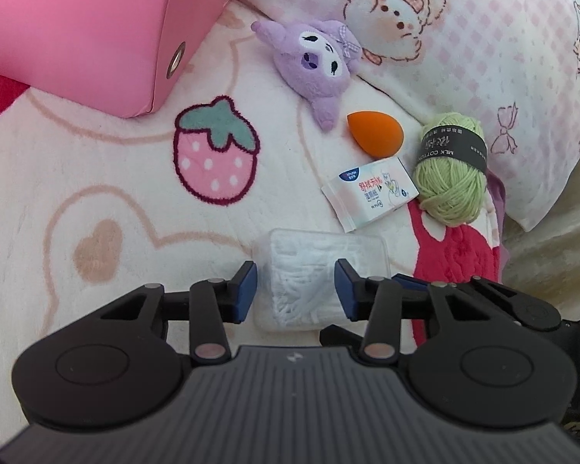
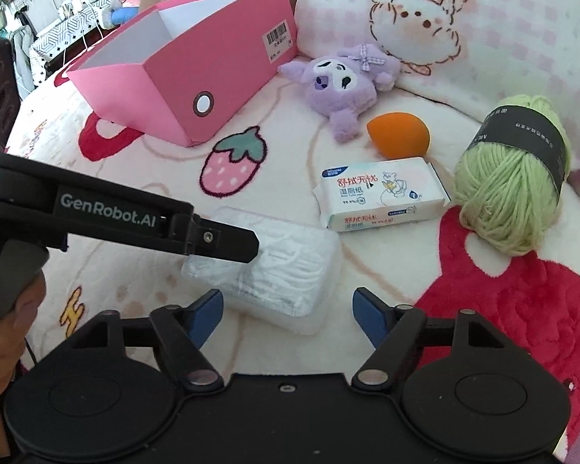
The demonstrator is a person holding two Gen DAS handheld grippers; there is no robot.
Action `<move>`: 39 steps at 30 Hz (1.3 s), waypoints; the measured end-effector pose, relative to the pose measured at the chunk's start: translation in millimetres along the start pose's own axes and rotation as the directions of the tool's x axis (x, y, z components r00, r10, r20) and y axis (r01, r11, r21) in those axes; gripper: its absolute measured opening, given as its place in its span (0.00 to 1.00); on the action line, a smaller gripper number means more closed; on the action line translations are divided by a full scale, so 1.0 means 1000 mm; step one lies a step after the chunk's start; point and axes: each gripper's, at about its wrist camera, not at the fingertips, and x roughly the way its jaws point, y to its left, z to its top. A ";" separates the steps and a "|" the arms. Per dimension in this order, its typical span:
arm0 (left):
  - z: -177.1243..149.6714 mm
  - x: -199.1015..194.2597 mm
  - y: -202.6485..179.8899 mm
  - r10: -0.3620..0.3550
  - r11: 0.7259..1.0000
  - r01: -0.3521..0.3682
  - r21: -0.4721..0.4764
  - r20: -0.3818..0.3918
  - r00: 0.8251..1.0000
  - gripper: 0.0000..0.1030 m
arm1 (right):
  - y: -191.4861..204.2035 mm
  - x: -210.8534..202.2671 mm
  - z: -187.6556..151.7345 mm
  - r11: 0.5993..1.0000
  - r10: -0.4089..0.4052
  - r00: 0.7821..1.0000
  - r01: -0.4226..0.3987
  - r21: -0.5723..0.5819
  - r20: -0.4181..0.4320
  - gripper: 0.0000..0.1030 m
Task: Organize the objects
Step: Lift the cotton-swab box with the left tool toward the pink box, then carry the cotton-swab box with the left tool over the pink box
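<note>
Left tongs (image 1: 295, 290) straddle clear plastic box of white cotton swabs (image 1: 321, 274) lying on fluffy strawberry-print blanket (image 1: 96, 178); whether pads press it, cannot tell. Right tongs (image 2: 288, 315) spread apart just beside same box, gripping nothing. Pink cardboard storage box (image 2: 197, 73) well apart behind.

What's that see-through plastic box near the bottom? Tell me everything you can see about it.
The clear box is a flat, rounded-corner rectangle of frosted plastic, packed with thin white sticks, likely cotton swabs or floss picks. Its lid looks shut. It lies flat on the fluffy strawberry-print blanket, just below the wet-wipes pack. The left gripper straddles it, blue pads at its two sides; whether they press on it is unclear. The right gripper hangs open just short of its near edge, not touching.
</note>
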 end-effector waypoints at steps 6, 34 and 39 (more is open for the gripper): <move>0.001 0.003 0.007 -0.043 0.998 0.042 -0.050 -0.021 0.999 0.42 | 0.006 0.003 0.004 0.997 0.051 0.999 -0.051 0.056 -0.012 0.86; -0.008 -0.004 -0.003 -0.043 0.999 0.043 -0.001 0.005 0.999 0.43 | 0.026 0.018 0.000 0.997 -0.078 0.997 0.077 0.031 0.002 0.93; -0.008 -0.016 -0.011 -0.037 0.999 0.037 0.022 0.012 0.999 0.43 | 0.025 0.007 0.002 0.994 -0.071 0.997 0.070 0.086 0.011 0.93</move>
